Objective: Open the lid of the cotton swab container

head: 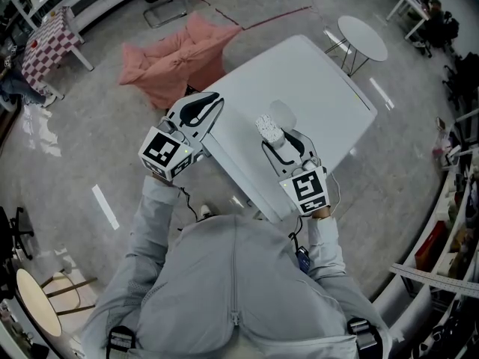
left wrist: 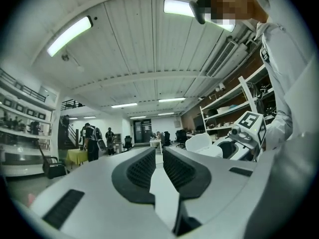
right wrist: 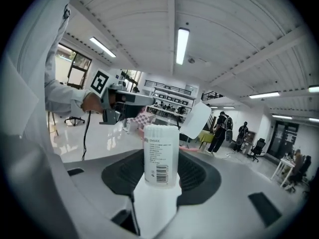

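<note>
Cotton swab container [right wrist: 160,143]: stands upright between the jaws of the right tool [right wrist: 162,169], which grip its lower half. It lies just right of centre in the head view, raised over the near edge of the white tabletop [head: 314,81]. The left tool [left wrist: 159,156], at centre-left of the head view, is all but closed, with a thin slit between its jaws and nothing in it.

Progress: swab tips show bare at the container's mouth. A pale round disc just beside the mouth, toward the upper right, appears to be the lid [head: 283,114], swung clear. The opening step looks done, with little apparently left.

Count: 2 tools, 1 container, 1 lid, 1 tabletop. Beyond these are 1 round side table [head: 362,37] at upper right and 1 pink cushion [head: 176,62] at upper left.
</note>
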A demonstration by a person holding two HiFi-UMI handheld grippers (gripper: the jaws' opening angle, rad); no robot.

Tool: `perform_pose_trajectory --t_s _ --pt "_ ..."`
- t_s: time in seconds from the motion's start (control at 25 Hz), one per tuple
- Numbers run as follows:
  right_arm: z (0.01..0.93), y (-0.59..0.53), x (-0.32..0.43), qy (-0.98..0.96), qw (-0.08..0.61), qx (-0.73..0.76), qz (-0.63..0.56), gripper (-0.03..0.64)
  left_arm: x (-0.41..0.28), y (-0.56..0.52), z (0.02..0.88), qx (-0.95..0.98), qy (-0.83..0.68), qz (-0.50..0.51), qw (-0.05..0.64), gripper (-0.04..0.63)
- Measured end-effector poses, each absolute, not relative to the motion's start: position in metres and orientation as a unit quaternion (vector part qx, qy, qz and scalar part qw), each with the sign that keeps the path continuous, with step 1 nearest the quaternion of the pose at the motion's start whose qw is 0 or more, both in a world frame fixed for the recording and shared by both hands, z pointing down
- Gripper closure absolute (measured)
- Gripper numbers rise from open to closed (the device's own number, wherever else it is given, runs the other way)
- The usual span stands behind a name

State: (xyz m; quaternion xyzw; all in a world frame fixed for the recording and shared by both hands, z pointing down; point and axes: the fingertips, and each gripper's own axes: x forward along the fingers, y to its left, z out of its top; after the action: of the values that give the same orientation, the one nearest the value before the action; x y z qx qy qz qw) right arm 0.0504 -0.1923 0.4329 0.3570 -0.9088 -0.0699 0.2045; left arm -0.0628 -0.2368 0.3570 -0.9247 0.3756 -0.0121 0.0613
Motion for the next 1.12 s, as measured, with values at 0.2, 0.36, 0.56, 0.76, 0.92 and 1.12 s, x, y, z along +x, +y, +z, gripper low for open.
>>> perform_pose_trajectory --t_s 0.2,0.36,0.56,0.76,0.92,1.12 --pt "0.411 -0.208 0.061 -0.905 0.159 0.393 -0.033 0.397 -0.067 -0.240 0.358 -0.912 0.405 -0.027 0.060 0.549" --pt "0.393 -0.210 0.064 -0.907 0.123 0.402 -0.033 0.397 -0.061 -0.237 0.359 -0.912 0.404 -0.034 0.061 0.554" --pt "0.365 -0.210 0.073 -0.907 0.064 0.415 -0.033 0.397 -0.058 -0.234 0.354 -0.913 0.400 -0.036 0.069 0.555" --pt "0.339 -0.209 0.083 -0.908 0.003 0.417 -0.033 0.397 -0.059 -0.231 0.346 -0.911 0.403 -0.037 0.082 0.557" --pt "0.327 -0.209 0.092 -0.906 -0.025 0.421 -0.024 0.399 -0.059 -0.231 0.342 -0.909 0.406 -0.038 0.086 0.557" --pt "0.317 -0.204 0.097 -0.904 -0.040 0.424 -0.022 0.399 -0.061 -0.225 0.338 -0.907 0.410 -0.042 0.090 0.558"
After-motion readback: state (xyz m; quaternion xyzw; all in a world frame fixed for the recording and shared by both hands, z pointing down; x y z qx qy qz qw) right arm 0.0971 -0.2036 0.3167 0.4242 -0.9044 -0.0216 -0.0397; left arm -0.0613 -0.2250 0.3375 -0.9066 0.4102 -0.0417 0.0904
